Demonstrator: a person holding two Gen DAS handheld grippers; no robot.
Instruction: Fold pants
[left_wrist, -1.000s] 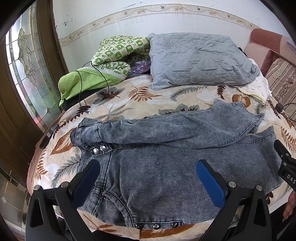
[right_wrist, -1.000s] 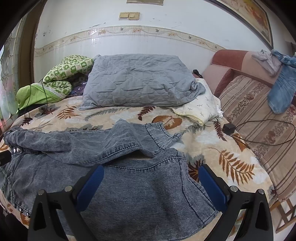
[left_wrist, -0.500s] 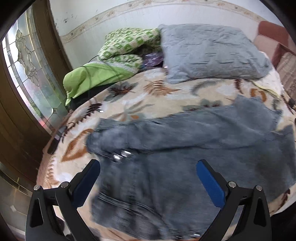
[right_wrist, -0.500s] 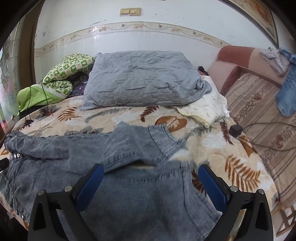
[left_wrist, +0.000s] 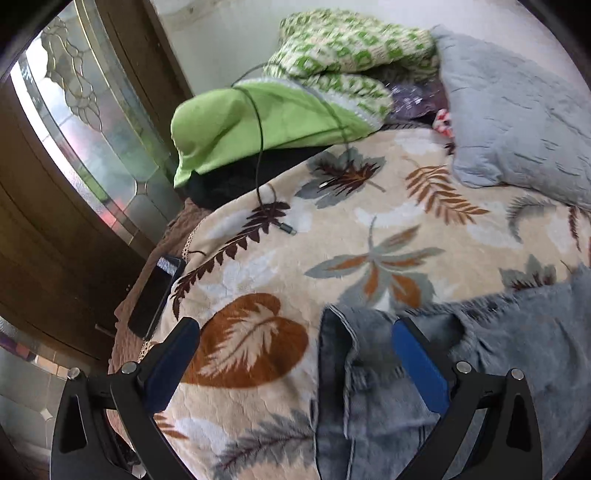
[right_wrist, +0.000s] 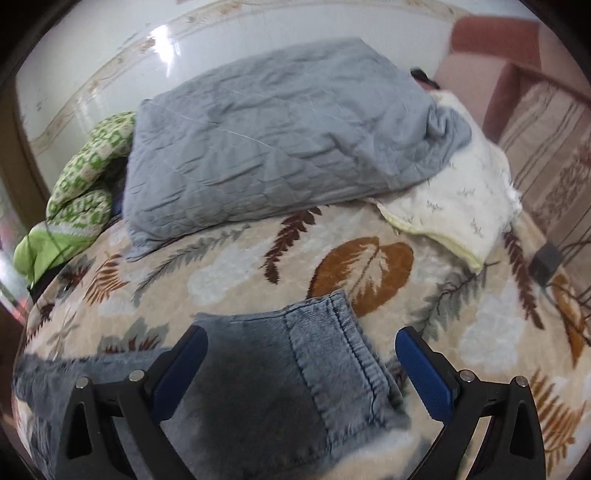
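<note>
Left wrist: left hand-held gripper spread wide over jeans waistband corner on bed, likely lining up a grasp. Right wrist: right hand-held gripper likewise unclenched, straddling leg hem.

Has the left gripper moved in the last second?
Yes. The left gripper has swung left and closer to the bed: the green bedding and window fill more of the view, and the pants' waist edge now sits between its open fingers.
</note>
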